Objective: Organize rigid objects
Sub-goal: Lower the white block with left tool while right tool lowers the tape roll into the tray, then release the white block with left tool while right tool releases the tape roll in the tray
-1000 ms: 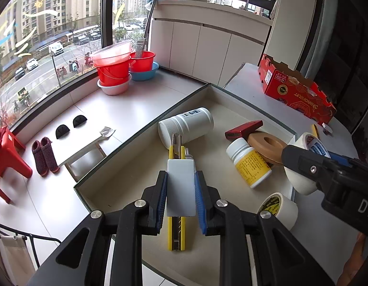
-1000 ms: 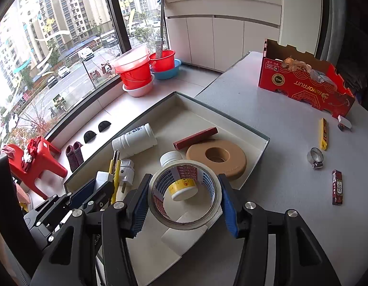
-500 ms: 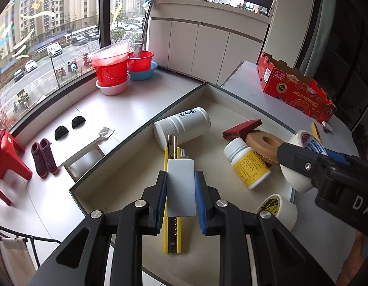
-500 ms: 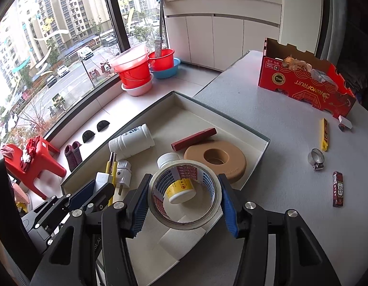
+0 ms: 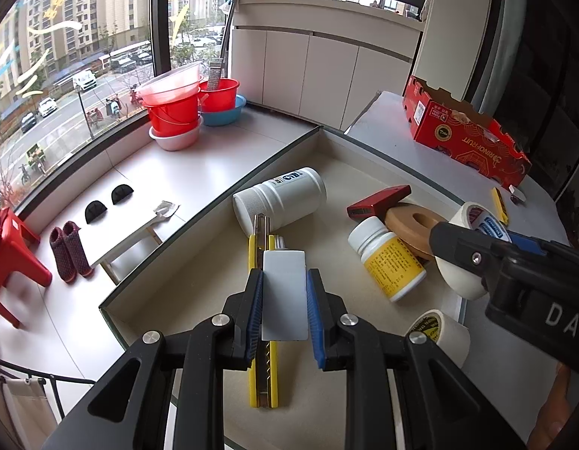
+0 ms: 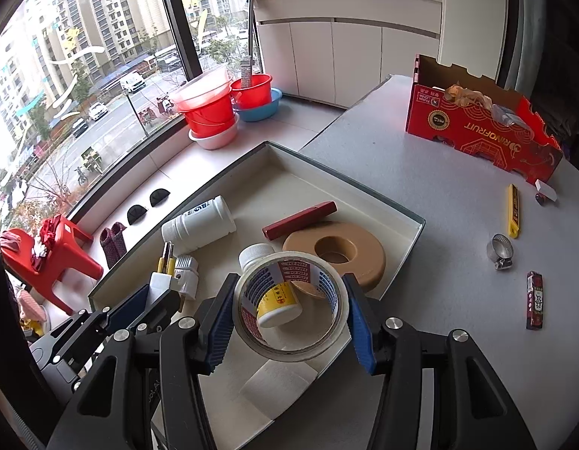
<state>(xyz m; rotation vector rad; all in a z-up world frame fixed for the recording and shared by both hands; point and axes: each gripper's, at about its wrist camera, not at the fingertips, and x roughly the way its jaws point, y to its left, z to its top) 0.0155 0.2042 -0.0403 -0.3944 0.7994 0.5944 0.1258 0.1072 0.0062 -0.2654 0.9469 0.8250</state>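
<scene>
Grey table [image 6: 439,195], left gripper [image 5: 284,305] clamping half-hidden white plug [image 5: 284,296], right gripper [image 6: 291,315] clamping tape roll [image 6: 289,345]

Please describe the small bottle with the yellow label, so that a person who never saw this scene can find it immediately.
Find the shallow beige tray at the table's edge near the window. Inside it, beside the tan foam ring, the small bottle lies tilted. Its white cap and yellow label set it apart from the larger all-white bottle, which lies farther toward the window.
</scene>
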